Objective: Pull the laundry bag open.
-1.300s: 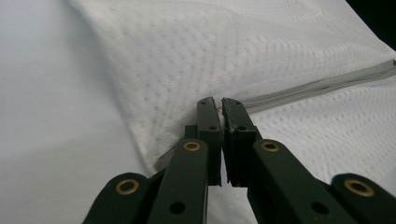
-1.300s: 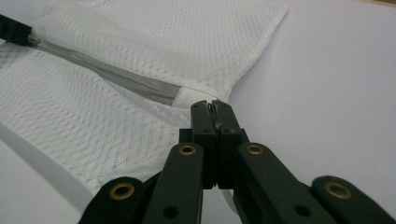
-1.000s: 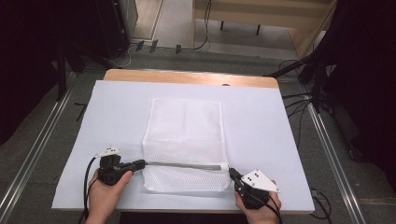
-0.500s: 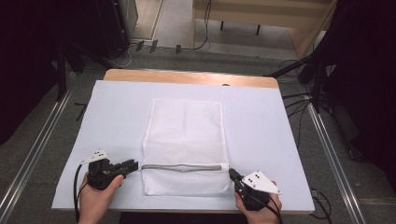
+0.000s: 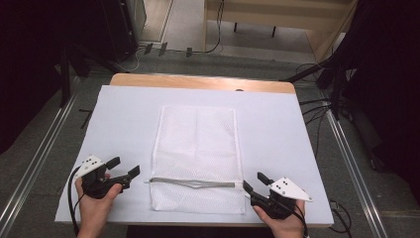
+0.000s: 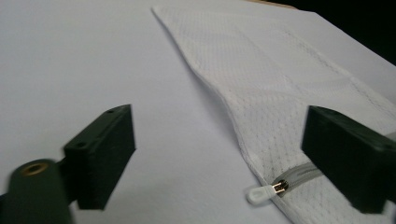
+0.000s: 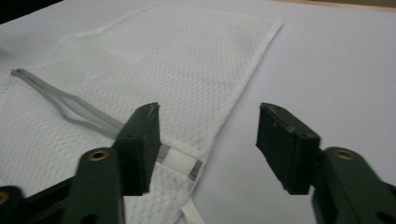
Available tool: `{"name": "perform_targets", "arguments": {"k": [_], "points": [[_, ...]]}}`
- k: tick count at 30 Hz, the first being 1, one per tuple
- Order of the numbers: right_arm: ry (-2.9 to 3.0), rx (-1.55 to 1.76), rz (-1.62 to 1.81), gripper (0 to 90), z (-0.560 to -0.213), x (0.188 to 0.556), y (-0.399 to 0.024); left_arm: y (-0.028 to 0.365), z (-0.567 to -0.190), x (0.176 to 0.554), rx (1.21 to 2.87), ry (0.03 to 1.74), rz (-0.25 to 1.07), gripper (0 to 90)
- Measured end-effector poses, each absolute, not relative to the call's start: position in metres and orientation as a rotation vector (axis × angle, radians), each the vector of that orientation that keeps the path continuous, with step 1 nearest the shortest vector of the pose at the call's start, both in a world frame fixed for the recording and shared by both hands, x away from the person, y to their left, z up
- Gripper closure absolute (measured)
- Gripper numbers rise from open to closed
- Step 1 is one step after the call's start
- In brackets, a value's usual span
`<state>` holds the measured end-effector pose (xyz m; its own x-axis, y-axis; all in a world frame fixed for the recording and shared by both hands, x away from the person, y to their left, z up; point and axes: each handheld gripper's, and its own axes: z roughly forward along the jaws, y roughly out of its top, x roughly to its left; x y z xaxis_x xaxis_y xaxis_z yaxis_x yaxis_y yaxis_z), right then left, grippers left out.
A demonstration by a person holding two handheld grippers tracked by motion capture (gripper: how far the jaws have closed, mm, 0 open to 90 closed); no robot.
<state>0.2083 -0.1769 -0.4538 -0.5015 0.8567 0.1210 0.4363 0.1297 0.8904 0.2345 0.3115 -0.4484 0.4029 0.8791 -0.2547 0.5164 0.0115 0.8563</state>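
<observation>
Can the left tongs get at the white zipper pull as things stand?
Probably yes: the left tongs stand open, the zipper pull lies flat at the mesh bag edge, bare sheet between.

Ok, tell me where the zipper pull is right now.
The zipper pull lies on the white sheet at the mesh bag's left edge, between the left gripper's open jaws in its own view.

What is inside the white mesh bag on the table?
The mesh bag lies flat with no visible bulge, and its zipper gapes slightly. Whether anything thin lies inside cannot be seen through the mesh.
</observation>
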Motion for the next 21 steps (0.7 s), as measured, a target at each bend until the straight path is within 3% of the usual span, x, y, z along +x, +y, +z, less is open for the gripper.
{"name": "perform_targets", "arguments": {"k": [13,21], "points": [[1.85,1.347,1.294,21.9,-0.45,0.222,-0.232,0.317,-0.448,0.232,1.715,1.222,0.537,0.0],[1.822,1.386,1.289,18.7,-0.453,0.226,-0.266,0.323,-0.448,0.23,1.718,1.222,0.559,0.0]]}}
